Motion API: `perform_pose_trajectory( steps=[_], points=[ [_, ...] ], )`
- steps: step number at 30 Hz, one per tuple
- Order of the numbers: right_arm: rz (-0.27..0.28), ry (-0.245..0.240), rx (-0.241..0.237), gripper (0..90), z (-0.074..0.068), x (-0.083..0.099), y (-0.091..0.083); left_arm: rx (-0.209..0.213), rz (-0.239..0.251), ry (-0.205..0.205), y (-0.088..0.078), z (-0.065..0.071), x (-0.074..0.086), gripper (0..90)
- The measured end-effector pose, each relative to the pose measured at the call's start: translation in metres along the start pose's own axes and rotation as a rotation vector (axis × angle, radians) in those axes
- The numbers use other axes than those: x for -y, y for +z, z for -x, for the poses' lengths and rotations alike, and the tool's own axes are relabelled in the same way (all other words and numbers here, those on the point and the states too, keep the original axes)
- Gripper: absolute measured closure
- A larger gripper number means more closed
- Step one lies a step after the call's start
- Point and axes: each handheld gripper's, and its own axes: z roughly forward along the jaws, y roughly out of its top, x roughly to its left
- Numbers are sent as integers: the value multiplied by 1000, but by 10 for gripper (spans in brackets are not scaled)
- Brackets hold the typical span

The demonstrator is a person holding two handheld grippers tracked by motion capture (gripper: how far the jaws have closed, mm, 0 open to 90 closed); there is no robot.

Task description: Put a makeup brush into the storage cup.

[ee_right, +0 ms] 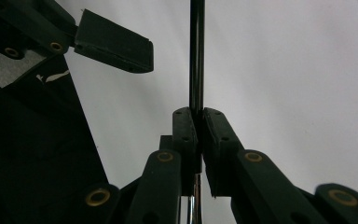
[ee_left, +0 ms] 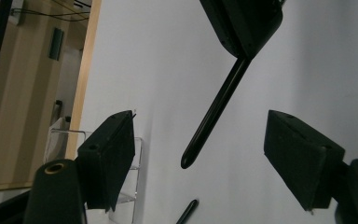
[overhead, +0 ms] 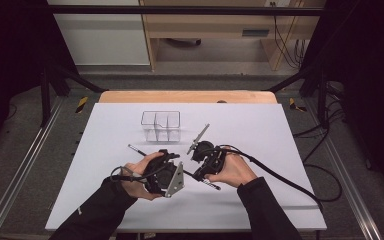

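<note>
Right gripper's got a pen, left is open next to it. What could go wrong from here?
1. The right gripper pinches the pen across its thin shaft with most of its length sticking out; it may pivot or slip in the jaws.
2. The open left gripper brackets the pen's free end without touching; closing off-centre could knock it askew.
3. A second pen lies on the sheet by the left hand, near the clear organizer; a sweep could roll it.

Both forearms in black sleeves come in low, hands close together near the table's middle. Left hand (overhead: 139, 176) holds the left black two-jaw gripper (ee_left: 200, 161), rolled sideways, grey plate facing right; jaws spread wide. Right hand (overhead: 232, 170) holds the right black two-jaw gripper (ee_right: 199, 116), jaws pinched on a thin dark glossy pen (ee_right: 196, 56), aimed toward the left gripper.
</note>
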Motion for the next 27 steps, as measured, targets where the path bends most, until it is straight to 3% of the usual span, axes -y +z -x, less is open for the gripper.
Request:
perform_pose_trajectory(
  steps=[11,27],
  points=[
    [-5,4,-29,844,1,-1,4,1,-3,83,6,8,-3,351],
    [-35,0,-47,844,-2,-3,8,-19,-45,239,12,21,-9,554]
  ],
)
